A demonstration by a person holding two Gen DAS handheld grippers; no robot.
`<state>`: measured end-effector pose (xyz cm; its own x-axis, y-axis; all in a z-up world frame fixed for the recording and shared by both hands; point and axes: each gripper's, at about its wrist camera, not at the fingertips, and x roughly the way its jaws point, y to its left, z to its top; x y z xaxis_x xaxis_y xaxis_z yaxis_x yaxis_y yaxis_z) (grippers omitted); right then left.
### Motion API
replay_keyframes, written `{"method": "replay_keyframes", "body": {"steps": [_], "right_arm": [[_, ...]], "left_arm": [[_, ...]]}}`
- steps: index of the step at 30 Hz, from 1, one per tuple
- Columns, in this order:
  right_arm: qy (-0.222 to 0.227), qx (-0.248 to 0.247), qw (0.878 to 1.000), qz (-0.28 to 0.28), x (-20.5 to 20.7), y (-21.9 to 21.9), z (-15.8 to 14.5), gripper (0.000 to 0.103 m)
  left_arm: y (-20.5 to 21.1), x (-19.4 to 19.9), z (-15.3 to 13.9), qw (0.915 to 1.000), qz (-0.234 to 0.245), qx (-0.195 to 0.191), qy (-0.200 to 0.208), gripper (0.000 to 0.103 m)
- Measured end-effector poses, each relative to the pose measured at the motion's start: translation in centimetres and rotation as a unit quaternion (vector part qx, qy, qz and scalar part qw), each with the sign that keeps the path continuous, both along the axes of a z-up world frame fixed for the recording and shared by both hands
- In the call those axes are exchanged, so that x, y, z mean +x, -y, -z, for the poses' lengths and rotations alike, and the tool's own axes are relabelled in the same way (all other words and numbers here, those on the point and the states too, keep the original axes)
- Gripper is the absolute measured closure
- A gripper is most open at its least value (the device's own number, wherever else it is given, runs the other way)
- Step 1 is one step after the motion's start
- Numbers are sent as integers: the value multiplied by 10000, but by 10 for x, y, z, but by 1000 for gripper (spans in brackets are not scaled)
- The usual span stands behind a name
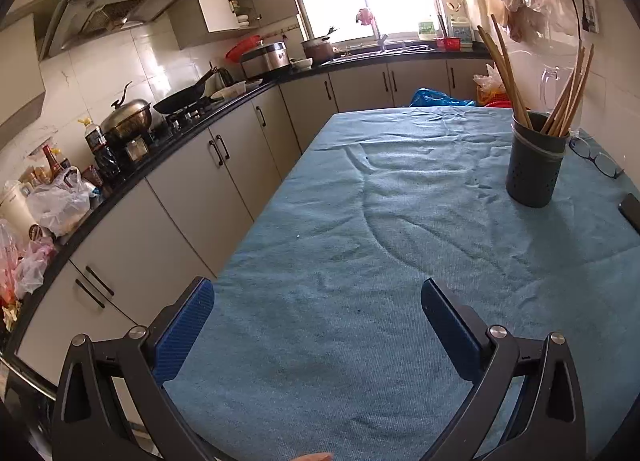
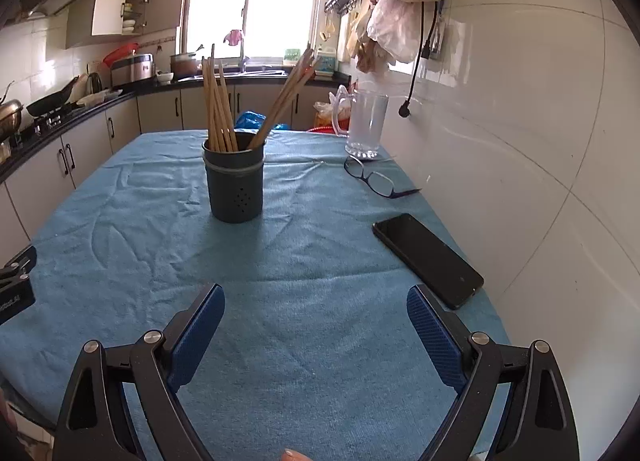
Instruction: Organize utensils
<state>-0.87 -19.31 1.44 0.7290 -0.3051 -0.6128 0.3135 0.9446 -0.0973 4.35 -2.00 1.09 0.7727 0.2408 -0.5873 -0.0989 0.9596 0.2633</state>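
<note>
A dark grey utensil holder stands upright on the blue tablecloth, with several wooden chopsticks standing in it in two leaning bunches. It also shows in the left wrist view at the far right, chopsticks sticking up. My left gripper is open and empty over the near part of the cloth. My right gripper is open and empty, well short of the holder. Part of the left gripper shows at the left edge of the right wrist view.
A black phone lies on the cloth near the white tiled wall. Blue-framed glasses and a clear glass jug are behind it. Kitchen cabinets and a cluttered counter run along the left.
</note>
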Motion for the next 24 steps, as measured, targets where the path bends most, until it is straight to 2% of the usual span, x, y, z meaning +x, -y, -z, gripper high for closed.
{"method": "replay_keyframes", "body": {"steps": [24], "right_arm": [[-218, -33, 9997, -62, 9, -6, 7, 8]], "left_arm": [[5, -4, 7, 9999, 155, -29, -25, 0]]}}
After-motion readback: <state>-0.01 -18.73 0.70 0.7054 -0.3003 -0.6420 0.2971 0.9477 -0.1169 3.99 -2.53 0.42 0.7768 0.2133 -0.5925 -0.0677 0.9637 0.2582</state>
